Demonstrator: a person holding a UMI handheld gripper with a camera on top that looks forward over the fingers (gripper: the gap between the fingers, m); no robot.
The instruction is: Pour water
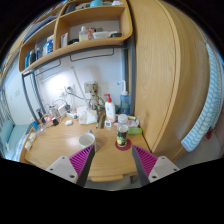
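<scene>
While my claw [110, 160] hangs wide open and empty above the wooden tabletop [55, 145], I see a dark jar [122, 139] just ahead at twelve o'clock, a white bowl [87, 139] at eleven, and a white bottle [109, 108] beyond them. I judge that bottle the likely water source, though I cannot be sure. Reaching past the jar risks knocking it over, since everything stands close together there.

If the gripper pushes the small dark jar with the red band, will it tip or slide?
The small dark jar with the red band looks short and squat, so it would probably slide on the wooden table rather than tip. It may be glass, thus fragile. The open gripper is short of it.
</scene>
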